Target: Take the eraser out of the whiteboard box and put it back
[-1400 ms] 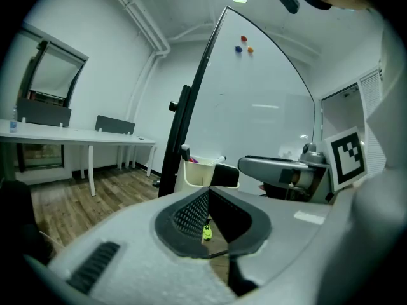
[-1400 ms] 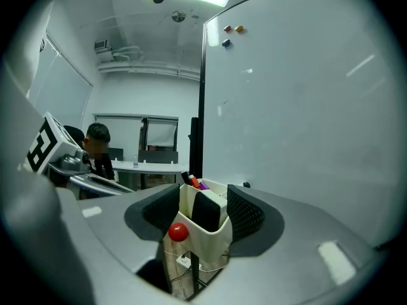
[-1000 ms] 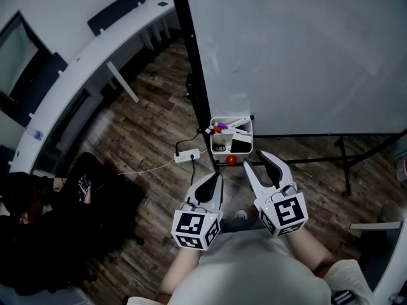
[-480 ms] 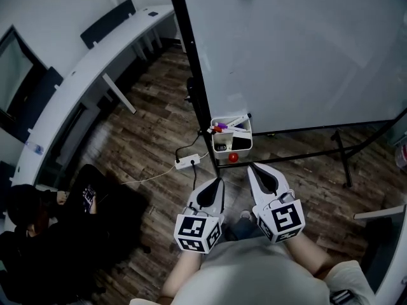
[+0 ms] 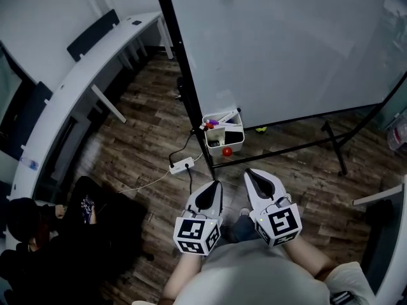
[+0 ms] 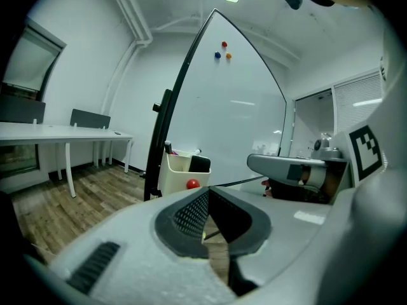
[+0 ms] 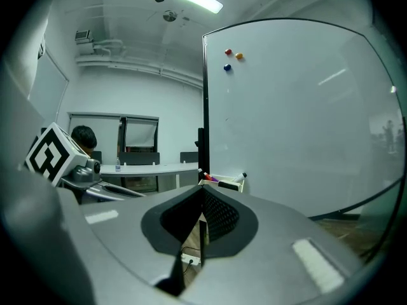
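**White whiteboard box (image 5: pixel 222 134) holds the eraser (image 5: pixel 233 137); both grippers closed on nothing**

The whiteboard (image 5: pixel 286 49) fills the upper right of the head view, tilted on a black stand above a dark wood plank floor (image 5: pixel 146 126). A long curved white desk (image 5: pixel 76 88) runs along the left. Nearest the camera, the left gripper (image 5: pixel 216 184) and the right gripper (image 5: pixel 248 172) are side by side, both pointing toward the foot of the board. Each gripper view shows its own jaws brought together at the tips with nothing between them.

The whiteboard box hangs at the board's lower left corner, against the black upright, well apart from both grippers. The eraser, a black block, stands inside its right part. Markers (image 5: pixel 213 124) poke out at its left, and a small red round piece (image 5: pixel 227 151) sits on its front face. A white power strip (image 5: pixel 182 166) lies on the floor between the box and the left gripper
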The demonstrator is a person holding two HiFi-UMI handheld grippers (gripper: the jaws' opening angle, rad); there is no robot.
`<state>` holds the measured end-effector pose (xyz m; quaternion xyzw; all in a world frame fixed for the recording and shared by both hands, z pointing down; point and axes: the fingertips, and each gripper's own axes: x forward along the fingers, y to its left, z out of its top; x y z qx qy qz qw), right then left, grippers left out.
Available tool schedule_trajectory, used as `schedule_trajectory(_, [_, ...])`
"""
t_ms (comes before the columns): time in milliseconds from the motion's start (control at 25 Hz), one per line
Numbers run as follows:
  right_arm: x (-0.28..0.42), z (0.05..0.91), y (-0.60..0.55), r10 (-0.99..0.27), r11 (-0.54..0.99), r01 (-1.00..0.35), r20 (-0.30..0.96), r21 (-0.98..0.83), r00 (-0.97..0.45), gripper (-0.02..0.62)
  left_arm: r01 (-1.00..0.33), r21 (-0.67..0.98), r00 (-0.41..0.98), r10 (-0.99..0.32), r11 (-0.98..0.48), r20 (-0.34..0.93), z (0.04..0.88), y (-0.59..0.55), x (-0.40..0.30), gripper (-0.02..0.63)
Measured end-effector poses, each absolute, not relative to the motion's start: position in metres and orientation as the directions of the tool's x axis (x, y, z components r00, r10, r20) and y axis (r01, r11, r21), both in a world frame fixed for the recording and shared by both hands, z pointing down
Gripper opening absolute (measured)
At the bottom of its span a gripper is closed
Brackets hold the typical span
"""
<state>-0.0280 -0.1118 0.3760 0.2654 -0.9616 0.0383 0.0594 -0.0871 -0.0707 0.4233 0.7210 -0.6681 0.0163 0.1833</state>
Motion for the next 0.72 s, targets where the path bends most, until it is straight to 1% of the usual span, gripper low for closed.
schedule_trajectory(720, [-0.011,0.382,-0.059,-0.561,0.823,-0.567,0.125,-0.019,-0.818,0.005,-0.967,0.230,0.165,-0.952,-0.105,0.258,0.421,-0.029,-0.073,0.000])
